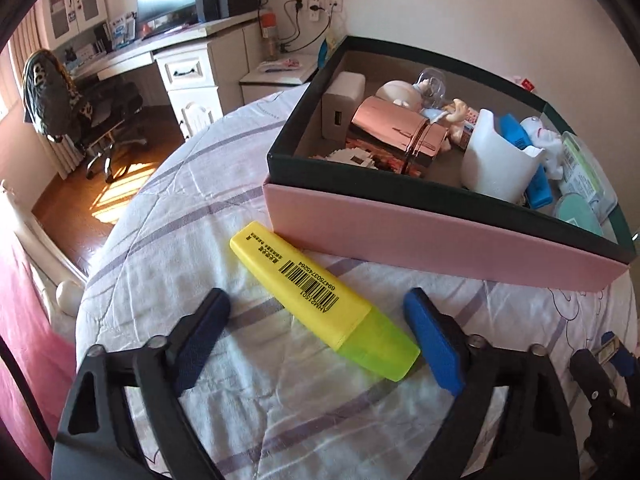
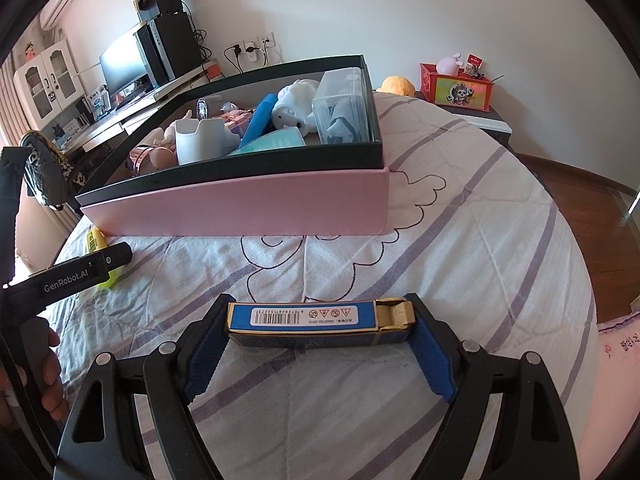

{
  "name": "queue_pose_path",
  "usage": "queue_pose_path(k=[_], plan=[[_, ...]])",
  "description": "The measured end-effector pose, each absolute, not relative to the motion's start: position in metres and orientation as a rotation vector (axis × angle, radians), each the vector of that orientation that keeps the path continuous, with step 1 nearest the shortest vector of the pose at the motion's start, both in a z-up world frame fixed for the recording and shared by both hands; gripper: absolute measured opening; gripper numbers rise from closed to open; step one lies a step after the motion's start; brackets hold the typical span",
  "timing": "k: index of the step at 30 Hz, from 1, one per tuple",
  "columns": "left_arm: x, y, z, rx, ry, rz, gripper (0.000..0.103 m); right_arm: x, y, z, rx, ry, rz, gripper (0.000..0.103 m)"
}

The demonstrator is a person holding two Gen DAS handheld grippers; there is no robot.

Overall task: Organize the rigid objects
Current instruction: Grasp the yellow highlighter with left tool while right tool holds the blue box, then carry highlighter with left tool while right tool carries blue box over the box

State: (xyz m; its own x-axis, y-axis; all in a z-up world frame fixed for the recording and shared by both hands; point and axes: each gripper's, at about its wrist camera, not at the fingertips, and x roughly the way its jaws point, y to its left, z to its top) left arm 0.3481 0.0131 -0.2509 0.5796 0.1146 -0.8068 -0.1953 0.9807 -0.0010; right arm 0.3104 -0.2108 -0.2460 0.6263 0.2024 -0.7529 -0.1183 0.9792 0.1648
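A yellow highlighter (image 1: 320, 298) lies on the bed quilt in front of the pink box (image 1: 420, 236). My left gripper (image 1: 316, 344) is open, its blue pads on either side of the highlighter's green cap end. My right gripper (image 2: 320, 344) is shut on a blue and gold carton (image 2: 316, 322), held crosswise between the pads just above the quilt. The pink box (image 2: 248, 204) with a dark green rim holds a white cup (image 1: 498, 160), a rose-gold can (image 1: 400, 132), a blue item and several other things. The left gripper's body (image 2: 68, 276) shows in the right wrist view.
The quilt (image 2: 460, 240) has purple stripes and falls away at its edges to a wooden floor. A desk with a monitor and an office chair (image 1: 80, 108) stand at the left. A nightstand with a red box (image 2: 456, 86) stands at the far right.
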Motion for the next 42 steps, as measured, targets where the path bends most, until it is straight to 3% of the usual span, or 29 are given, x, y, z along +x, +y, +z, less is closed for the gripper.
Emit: queue_pose_path(k=[4, 10, 12, 21, 23, 25, 27, 29, 30, 42], plan=[[0.335, 0.019, -0.249, -0.043, 0.898, 0.111, 0.05, 0.31, -0.209, -0.246, 0.093, 0.875, 0.18, 0.084], [0.298, 0.037, -0.246, -0.056, 0.874, -0.02, 0.037, 0.304, -0.205, -0.243, 0.09, 0.864, 0.209, 0.084], [0.285, 0.038, -0.248, -0.04, 0.86, -0.059, 0.027, 0.296, -0.199, -0.242, 0.082, 0.857, 0.236, 0.084], [0.258, 0.032, -0.248, -0.041, 0.846, -0.15, 0.028, 0.253, -0.165, -0.244, 0.038, 0.852, 0.303, 0.084], [0.265, 0.032, -0.248, -0.048, 0.856, -0.14, 0.033, 0.254, -0.163, -0.245, 0.026, 0.853, 0.285, 0.084], [0.273, 0.027, -0.249, -0.035, 0.864, -0.117, 0.044, 0.255, -0.163, -0.245, 0.028, 0.855, 0.281, 0.084], [0.277, 0.019, -0.25, -0.001, 0.868, -0.089, 0.046, 0.256, -0.164, -0.246, 0.028, 0.858, 0.276, 0.084], [0.279, 0.011, -0.252, 0.044, 0.852, -0.072, 0.039, 0.257, -0.165, -0.246, 0.029, 0.854, 0.272, 0.084], [0.278, 0.008, -0.252, 0.055, 0.844, -0.081, 0.027, 0.257, -0.165, -0.246, 0.027, 0.854, 0.268, 0.084], [0.237, -0.011, -0.203, 0.052, 0.67, -0.137, 0.027, 0.237, -0.178, -0.211, 0.111, 0.683, 0.22, 0.084]])
